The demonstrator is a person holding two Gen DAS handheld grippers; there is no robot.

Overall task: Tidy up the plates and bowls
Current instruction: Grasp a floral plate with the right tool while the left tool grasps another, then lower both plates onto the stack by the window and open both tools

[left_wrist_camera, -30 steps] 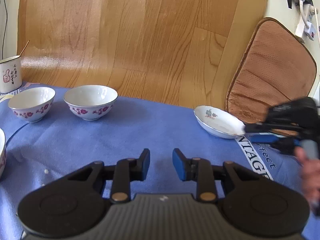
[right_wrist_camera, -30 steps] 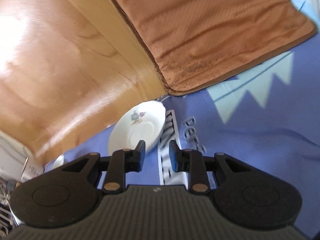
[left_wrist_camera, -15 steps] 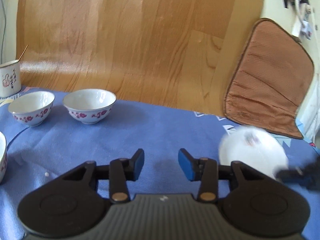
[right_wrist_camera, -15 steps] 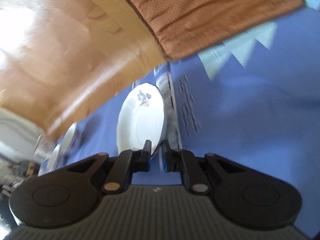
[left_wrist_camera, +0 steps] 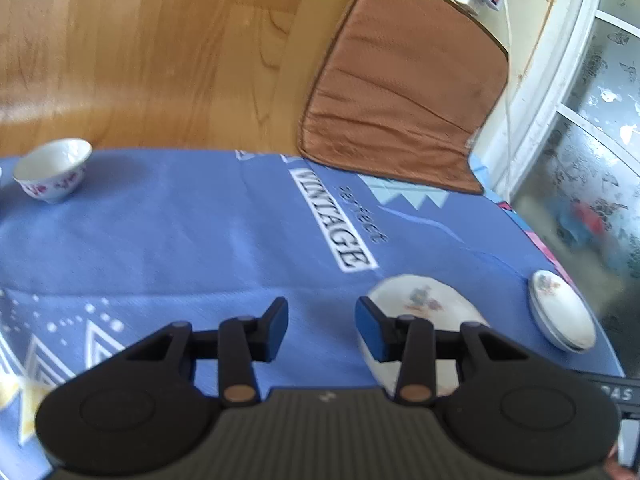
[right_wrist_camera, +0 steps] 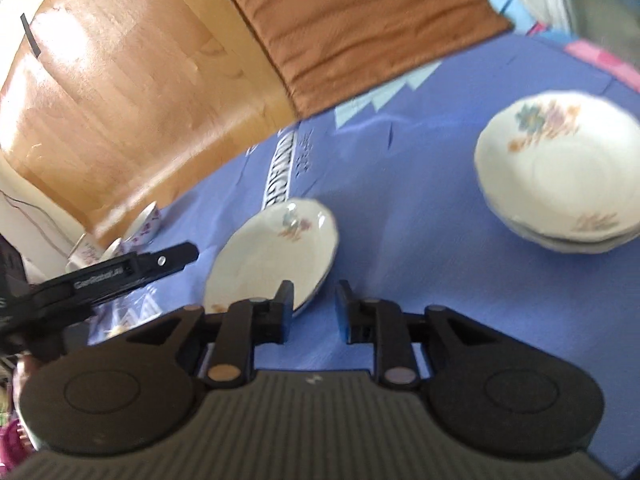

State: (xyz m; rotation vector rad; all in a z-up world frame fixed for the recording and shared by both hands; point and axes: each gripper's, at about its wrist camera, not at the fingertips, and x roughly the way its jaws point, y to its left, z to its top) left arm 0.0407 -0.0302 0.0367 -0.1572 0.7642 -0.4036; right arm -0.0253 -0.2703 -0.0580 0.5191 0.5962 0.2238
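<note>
Plates and bowls sit spread over a blue printed tablecloth (left_wrist_camera: 192, 220) that covers the whole table, its white "VINTAGE" lettering (left_wrist_camera: 334, 220) running down the middle. Behind the table stands a brown chair cushion (left_wrist_camera: 400, 92) against a wooden floor (left_wrist_camera: 140, 52).

Largest of the crockery is a stack of floral plates (right_wrist_camera: 560, 176) near the table's right edge, at least two deep as far as the blur allows; the left wrist view shows the same stack (left_wrist_camera: 562, 316) close to the cloth's edge. Well apart from it, nearer the centre, a single floral plate (right_wrist_camera: 276, 260) lies flat on the cloth. In the left wrist view that plate (left_wrist_camera: 424, 304) shows partly behind the left gripper's right finger.

The left gripper (left_wrist_camera: 322, 326) hangs above the cloth with its jaws spread wide and nothing between them. The right gripper (right_wrist_camera: 314, 312) is likewise parted and empty, its left finger just over the near rim of the single plate; whether it touches the rim I cannot tell. The left gripper's black body (right_wrist_camera: 100, 280) shows at the left of the right wrist view.

Smallest are the rice bowls with pink flower bands: one bowl (left_wrist_camera: 52, 176) stands upright at the far left of the cloth, and a cluster of similar bowls (right_wrist_camera: 116, 240) appears at the table's far corner.
</note>
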